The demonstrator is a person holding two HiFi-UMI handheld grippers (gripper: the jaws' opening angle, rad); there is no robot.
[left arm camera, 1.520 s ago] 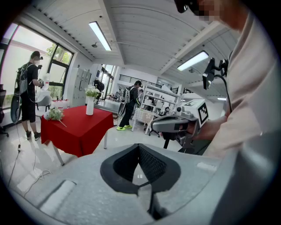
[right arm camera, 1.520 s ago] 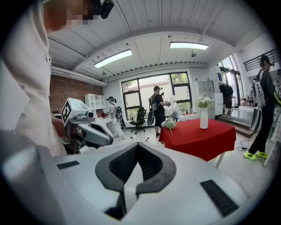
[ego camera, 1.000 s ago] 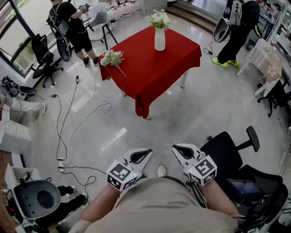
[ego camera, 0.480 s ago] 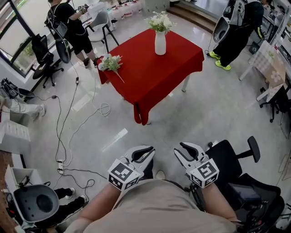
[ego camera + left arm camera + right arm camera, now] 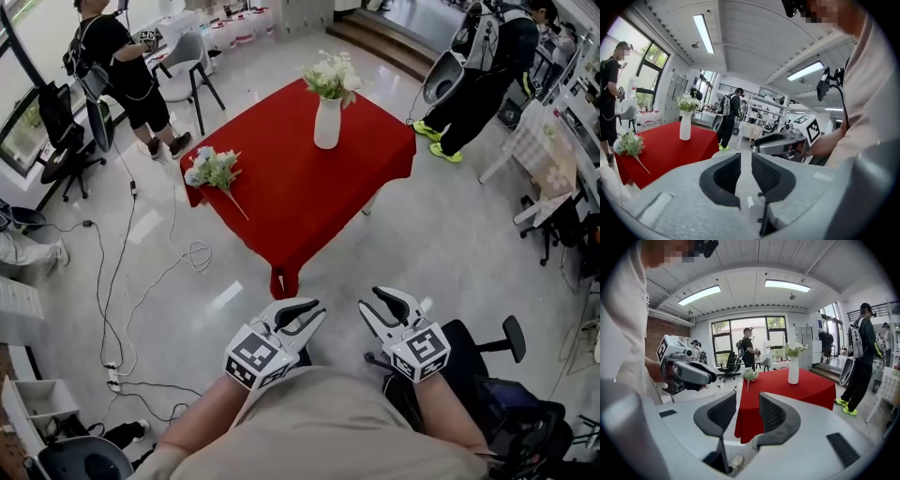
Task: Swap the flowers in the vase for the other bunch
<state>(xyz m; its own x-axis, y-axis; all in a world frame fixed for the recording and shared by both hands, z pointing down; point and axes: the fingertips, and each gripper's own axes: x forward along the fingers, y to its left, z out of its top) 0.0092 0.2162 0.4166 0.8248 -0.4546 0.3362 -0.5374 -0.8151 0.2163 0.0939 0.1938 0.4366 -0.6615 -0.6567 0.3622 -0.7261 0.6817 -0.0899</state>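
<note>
Two claws sit low in the middle of the head view, side by side and well short of the red worktop (image 5: 309,202). My left claw (image 5: 315,311) is empty, its jaws parted by a narrow gap. My right claw (image 5: 368,300) is empty too. Its jaws have just been opening and stand a little wider than the left pair, and its own view shows the worktop's cloth edge through the gap.

The vase (image 5: 327,123) is white and stands upright toward the far side of the worktop, in the upper centre of the frame. It holds flowers (image 5: 332,77), white blooms with green leaves rising out of its mouth. The other bunch (image 5: 212,170) lies flat on the cloth at the worktop's left corner, apart from the vase, with its stem pointing toward the lower right.

Cables (image 5: 112,281) trail over the floor (image 5: 441,234) at the left. A black chair (image 5: 473,347) is at the lower right, near my right claw. A person (image 5: 117,61) stands in the upper left and a second person (image 5: 483,80) in the upper right.
</note>
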